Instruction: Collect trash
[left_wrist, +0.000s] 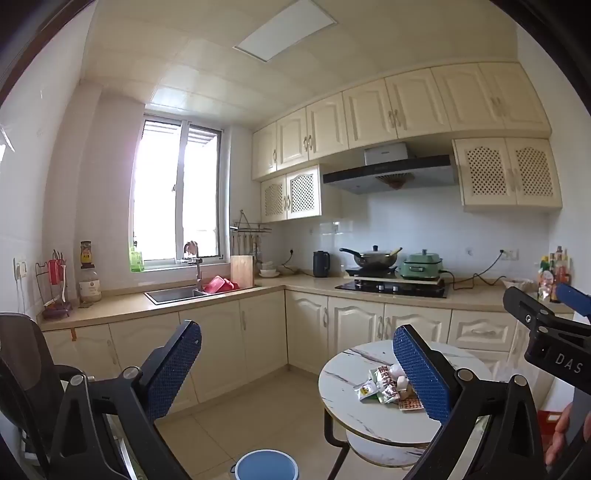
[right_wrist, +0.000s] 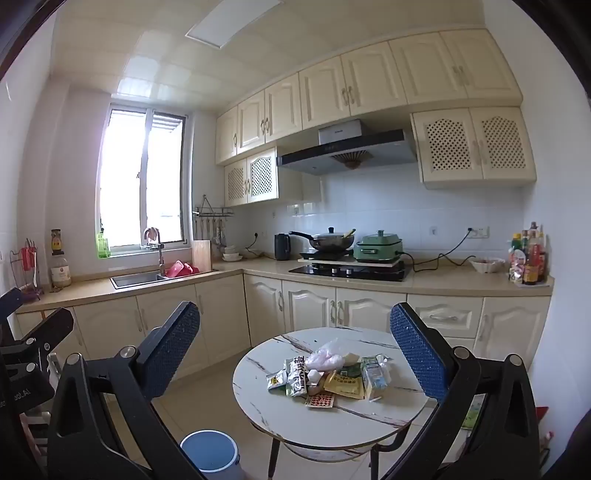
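Trash (right_wrist: 327, 376): wrappers, packets and a crumpled bag heaped mid-worktop.
Worktop (right_wrist: 295, 421): round, marble-patterned, on dark legs.
Bin (right_wrist: 208, 452): blue, open-topped, on the floor left of the worktop; contents unseen.
Left claw (left_wrist: 295, 373): wide, empty.
Right claw (right_wrist: 295, 354): wide, empty, short of the heap.
Behind: sink (right_wrist: 135, 278), wok (right_wrist: 328, 242), green cooker (right_wrist: 376, 247).
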